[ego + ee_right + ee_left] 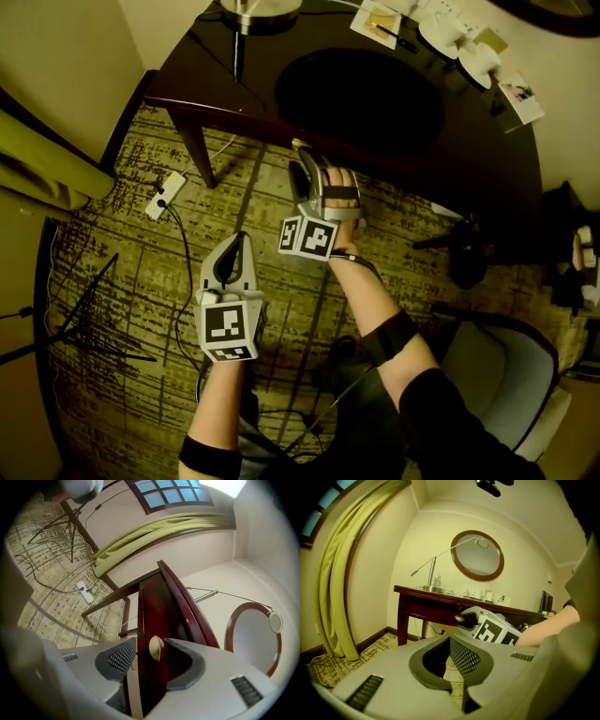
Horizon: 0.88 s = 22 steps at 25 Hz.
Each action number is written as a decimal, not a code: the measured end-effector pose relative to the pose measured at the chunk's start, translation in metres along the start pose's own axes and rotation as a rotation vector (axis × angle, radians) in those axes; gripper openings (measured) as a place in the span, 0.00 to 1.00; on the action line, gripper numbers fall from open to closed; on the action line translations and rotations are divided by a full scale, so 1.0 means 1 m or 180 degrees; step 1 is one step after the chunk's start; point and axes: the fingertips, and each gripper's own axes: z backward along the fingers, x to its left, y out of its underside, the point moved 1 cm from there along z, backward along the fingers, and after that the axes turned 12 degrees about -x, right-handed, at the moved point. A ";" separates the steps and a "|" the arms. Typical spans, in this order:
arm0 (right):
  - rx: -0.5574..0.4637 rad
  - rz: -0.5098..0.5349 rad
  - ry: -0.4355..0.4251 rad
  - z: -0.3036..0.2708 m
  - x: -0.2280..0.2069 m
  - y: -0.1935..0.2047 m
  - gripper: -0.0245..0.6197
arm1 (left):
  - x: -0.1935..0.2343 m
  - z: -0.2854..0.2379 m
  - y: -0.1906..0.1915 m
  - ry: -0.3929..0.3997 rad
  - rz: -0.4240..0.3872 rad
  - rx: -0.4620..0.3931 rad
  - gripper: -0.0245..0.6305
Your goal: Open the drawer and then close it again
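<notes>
Beneath your one dark desk (pixel 469 150), a single knob (pixel 156 648) sits untouched between your right gripper's (pixel 307 161) spread jaws (drawer front (pixel 152 613) hidden from overhead), while your left gripper (pixel 236 248) is clenched empty.

A dark wooden desk (pixel 234 80) stands on a patterned rug (pixel 122 272). At the desk's far left edge sits a round metal lamp base (pixel 260 11). Along the desk's far right edge lie a sheet of paper (pixel 375 21) with a pen (pixel 398 39) on it, two white cups (pixel 441 36) and a small card (pixel 518 94). On the rug, just left of the desk's front leg, lies a white power strip (pixel 166 194), its cable (pixel 180 281) trailing away from the desk. Thin tripod legs (pixel 89 323) rest on the rug well left of the desk, and a grey chair (pixel 497 375) stands near its right end.
</notes>
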 end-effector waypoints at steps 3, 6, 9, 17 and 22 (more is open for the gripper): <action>0.0107 0.0018 -0.0041 -0.008 0.004 0.007 0.35 | -0.001 -0.008 -0.001 0.0057 -0.0080 -0.0019 0.04; 0.0122 0.0034 0.0015 -0.011 0.004 0.010 0.29 | -0.004 -0.015 -0.002 0.0080 -0.0035 -0.0034 0.04; 0.0083 0.0108 0.0145 -0.012 -0.005 0.009 0.14 | -0.006 -0.018 0.000 0.0148 -0.0050 -0.0045 0.04; 0.0104 0.0124 0.0262 -0.012 -0.005 0.007 0.14 | 0.004 -0.011 0.013 0.0108 0.0022 0.0027 0.04; 0.0128 0.0082 0.0243 -0.008 -0.004 0.006 0.14 | 0.008 0.001 0.009 0.0072 0.0060 0.0015 0.04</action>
